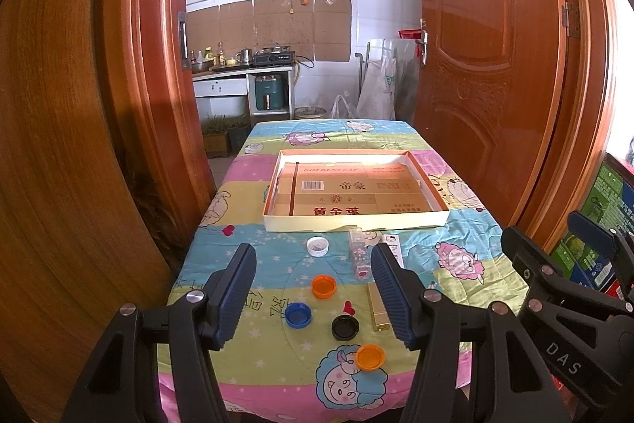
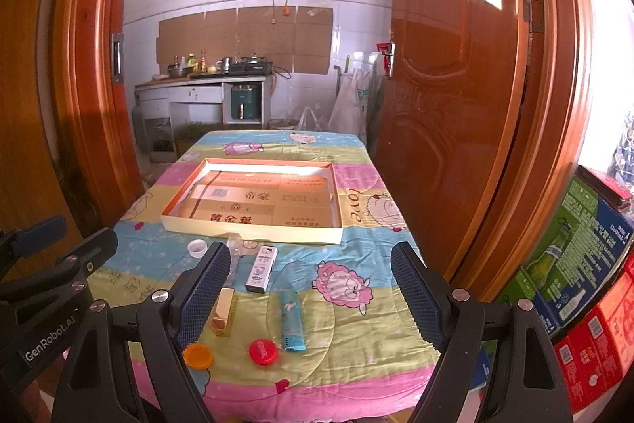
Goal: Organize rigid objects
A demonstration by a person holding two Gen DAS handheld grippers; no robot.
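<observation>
From the left wrist view, your left gripper [image 1: 313, 298] hangs released over the near end of the table [image 1: 467, 248], jaws wide and holding nothing. Between its fingers lie an orange cap [image 1: 323, 286], a blue cap [image 1: 298, 314] and a black cap [image 1: 345, 327]; a second orange cap [image 1: 370, 357] sits nearest you. Ahead of the fingertips are a white cap [image 1: 317, 246] and a clear plastic case [image 1: 359, 254]. A gold lighter [image 1: 377, 308] lies just inside the right finger, partly hidden by it. The shallow box tray [image 1: 356, 222] waits farther ahead, nothing loose in it.

These caps look light, stiff and low. Judging by that, pinch each across its rim, coming straight down; the soft quilted cloth may let them tip or skid.

From the right wrist view, your right gripper [image 2: 311, 294] is likewise released and holds nothing. Between its fingers lie a white cartoon lighter [image 2: 261, 267], a teal lighter [image 2: 291, 320] and a red cap [image 2: 263, 351]. The gold lighter pokes out beside the left finger, with one orange cap nearer you.

The lighters look smooth and probably slippery, so grasp them across the narrow width at mid-length.
</observation>
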